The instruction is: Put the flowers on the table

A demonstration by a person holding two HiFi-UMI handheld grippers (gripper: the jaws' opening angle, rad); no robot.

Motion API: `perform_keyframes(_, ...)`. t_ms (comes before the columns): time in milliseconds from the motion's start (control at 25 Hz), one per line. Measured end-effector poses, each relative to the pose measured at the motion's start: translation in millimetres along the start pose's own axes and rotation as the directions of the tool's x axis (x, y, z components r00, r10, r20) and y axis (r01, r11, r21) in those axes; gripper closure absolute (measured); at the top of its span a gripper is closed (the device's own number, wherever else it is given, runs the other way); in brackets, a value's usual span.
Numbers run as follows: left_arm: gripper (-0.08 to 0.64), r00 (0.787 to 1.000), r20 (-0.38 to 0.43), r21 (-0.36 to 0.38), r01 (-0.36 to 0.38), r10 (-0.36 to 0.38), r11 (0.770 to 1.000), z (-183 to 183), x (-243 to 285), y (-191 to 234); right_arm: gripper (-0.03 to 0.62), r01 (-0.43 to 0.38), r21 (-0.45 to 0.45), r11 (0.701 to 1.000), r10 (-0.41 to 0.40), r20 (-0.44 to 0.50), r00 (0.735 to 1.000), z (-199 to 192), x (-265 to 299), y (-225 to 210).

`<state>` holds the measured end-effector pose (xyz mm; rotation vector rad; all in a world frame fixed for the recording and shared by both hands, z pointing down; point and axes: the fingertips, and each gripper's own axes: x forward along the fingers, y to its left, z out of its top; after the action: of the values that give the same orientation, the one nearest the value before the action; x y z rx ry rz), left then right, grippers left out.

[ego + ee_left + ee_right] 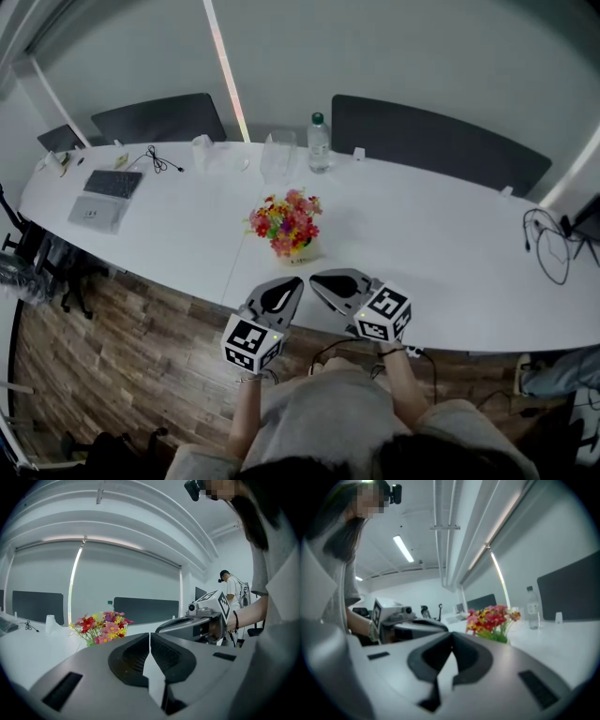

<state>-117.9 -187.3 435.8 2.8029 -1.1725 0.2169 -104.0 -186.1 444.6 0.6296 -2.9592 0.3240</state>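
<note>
The flowers stand on the table, near its front edge. The left gripper and right gripper hang side by side at that edge, jaws closed on nothing.

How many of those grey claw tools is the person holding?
2. The left gripper hovers at the near edge of the table before the flowers; the right gripper is beside it. Both shut, empty. No others visible.
</note>
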Motion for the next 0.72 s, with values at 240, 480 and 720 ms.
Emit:
perform_keyframes(240, 0.535, 1.000, 0.010, 0.009, 0.007, -0.007, 1.000, 4.3, 0.6, 0.7, 0.568, 0.006, -0.015, 1.000, -0.006, 0.012, 1.000, 5.4, -2.1, -0.9)
perform_keyframes(480, 0.535, 1.000, 0.015, 0.028, 0.014, -0.014, 1.000, 8.5, 1.8, 0.9, 0.568, 0.015, -0.024, 1.000, -0.015, 0.032, 0.999, 11.1, -3.1, -3.7)
perform_keyframes(720, 0.535, 1.000, 0.013, 0.033, 0.011, -0.011, 0.999, 7.6, 1.0, 3.7, 0.568, 0.009, -0.032, 0.999, -0.008, 0.041, 0.999, 12.7, -0.3, -2.9)
